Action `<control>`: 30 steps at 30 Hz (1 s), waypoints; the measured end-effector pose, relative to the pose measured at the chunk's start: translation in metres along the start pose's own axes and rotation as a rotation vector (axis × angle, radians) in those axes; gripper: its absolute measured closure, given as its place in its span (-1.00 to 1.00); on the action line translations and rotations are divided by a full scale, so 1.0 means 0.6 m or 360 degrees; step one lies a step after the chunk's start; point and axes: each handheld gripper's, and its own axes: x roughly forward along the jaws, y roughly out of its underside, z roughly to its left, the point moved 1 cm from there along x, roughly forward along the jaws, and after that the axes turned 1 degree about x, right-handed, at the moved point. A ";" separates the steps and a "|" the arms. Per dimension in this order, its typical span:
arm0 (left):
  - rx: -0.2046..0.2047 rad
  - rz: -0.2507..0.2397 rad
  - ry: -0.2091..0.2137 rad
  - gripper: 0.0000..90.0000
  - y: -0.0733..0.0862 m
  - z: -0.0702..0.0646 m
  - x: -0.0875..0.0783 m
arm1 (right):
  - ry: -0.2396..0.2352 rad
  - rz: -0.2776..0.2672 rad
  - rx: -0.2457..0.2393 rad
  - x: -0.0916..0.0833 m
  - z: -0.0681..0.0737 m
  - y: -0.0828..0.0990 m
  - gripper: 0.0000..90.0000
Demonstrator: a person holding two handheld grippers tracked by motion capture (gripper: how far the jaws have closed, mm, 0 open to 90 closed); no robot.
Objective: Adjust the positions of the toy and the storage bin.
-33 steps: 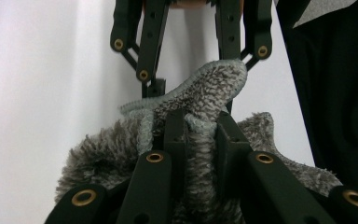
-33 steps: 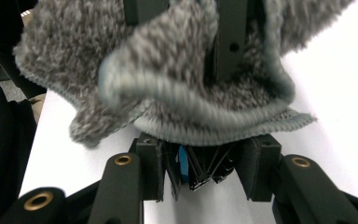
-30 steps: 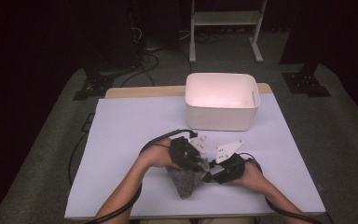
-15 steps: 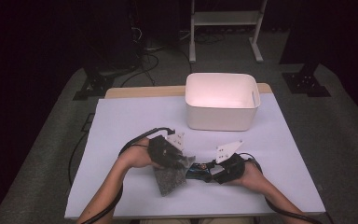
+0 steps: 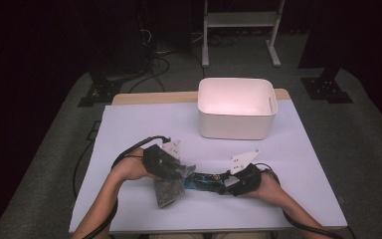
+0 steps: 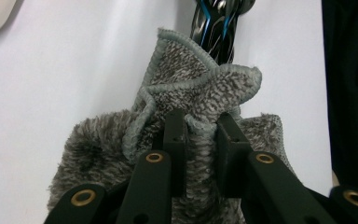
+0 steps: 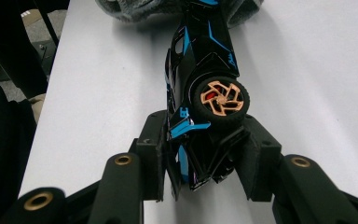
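The right tool (image 7: 204, 154) grips one end of a black and blue toy car (image 7: 200, 88), its two black jaws pressed against the car's flanks. In the right gripper view the car lies on its side, with one wheel and its copper-coloured spoked rim facing up. Its long axis runs straight away from the tool, and its far end meets a grey cloth (image 7: 135, 10) at the top of that view.

The left tool (image 6: 200, 140) is closed on that cloth (image 6: 182, 107), pinching a bunched fold of grey fleecy fabric with a stitched hem. In the left gripper view the cloth spreads below and around the jaws, and the car's dark, blue-striped body (image 6: 216, 23) pokes out beyond the cloth's upper edge.

In the high view the left tool (image 5: 176, 167) and right tool (image 5: 229, 184) face each other near the front edge of the worktop (image 5: 129, 129), which has a pale cover. The car (image 5: 206, 180) lies between them with its long axis across the worktop, roughly parallel to the front edge. One end is in the right tool and the other end is at the cloth (image 5: 169, 188), which hangs down onto the worktop below the left tool.

Farther back, well apart from the hands, stands an open white bin (image 5: 236, 127).
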 end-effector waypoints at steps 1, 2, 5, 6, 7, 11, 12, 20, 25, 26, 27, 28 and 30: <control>-0.0008 -0.0002 -0.0007 0.72 0.003 0.001 -0.003 | 0.0000 0.0000 0.0002 0.000 0.000 0.000 0.27; -0.0019 -0.0012 -0.0010 0.72 0.006 0.001 -0.007 | 0.0000 0.0000 0.0002 0.000 0.000 0.000 0.27; -0.0025 -0.0033 -0.0021 0.72 0.004 0.002 -0.017 | -0.0001 0.0000 0.0003 0.000 0.000 0.000 0.27; -0.0022 -0.0038 -0.0019 0.72 0.001 0.002 -0.019 | 0.0000 0.0000 0.0002 0.000 0.000 0.000 0.27; -0.0010 -0.0041 -0.0014 0.72 -0.003 0.001 -0.019 | -0.0001 0.0001 0.0003 0.000 0.000 0.000 0.27; 0.0056 -0.0044 0.0018 0.72 -0.032 -0.002 -0.008 | 0.0001 0.0003 0.0004 0.000 0.000 0.000 0.27; 0.0074 -0.0042 0.0029 0.72 -0.041 -0.002 -0.002 | 0.0000 0.0004 0.0004 0.000 0.000 0.000 0.27; 0.0223 -0.0044 0.0114 0.72 -0.120 -0.013 0.049 | 0.0000 0.0003 0.0001 0.001 0.000 0.000 0.27; 0.0285 -0.0040 0.0155 0.72 -0.156 -0.020 0.068 | 0.0000 0.0002 0.0003 0.001 0.000 0.000 0.27; 0.0298 -0.0033 0.0162 0.72 -0.161 -0.021 0.072 | 0.0000 0.0002 0.0003 0.001 0.000 0.000 0.27; 0.0297 -0.0021 0.0170 0.72 -0.164 -0.022 0.080 | 0.0000 0.0001 0.0002 0.001 0.001 0.000 0.27; 0.0303 0.0002 0.0171 0.72 -0.164 -0.022 0.085 | 0.0003 0.0002 0.0000 0.001 0.001 0.000 0.27; 0.0287 0.0013 0.0178 0.72 -0.161 -0.020 0.093 | 0.0002 0.0003 0.0004 0.001 0.001 0.000 0.27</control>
